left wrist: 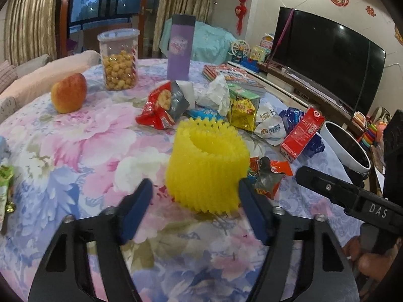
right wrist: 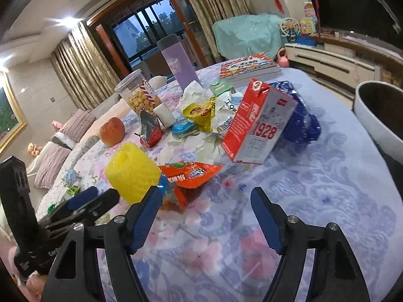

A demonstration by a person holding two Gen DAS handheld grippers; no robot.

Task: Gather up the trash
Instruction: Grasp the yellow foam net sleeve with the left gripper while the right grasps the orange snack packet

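Straight ahead of the left gripper [left wrist: 195,196], whose spread jaws hold nothing, the yellow foam sleeve [left wrist: 207,166] stands upright on the floral tablecloth [left wrist: 75,151], nearer than to the equally spread, unladen right gripper [right wrist: 205,201], with the white bin [left wrist: 345,148] well off right.

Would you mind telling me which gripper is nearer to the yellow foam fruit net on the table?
Left. The left gripper is open, its fingers flanking the yellow foam fruit net. The right gripper, also open, sits off to the net's right, over bare tablecloth.
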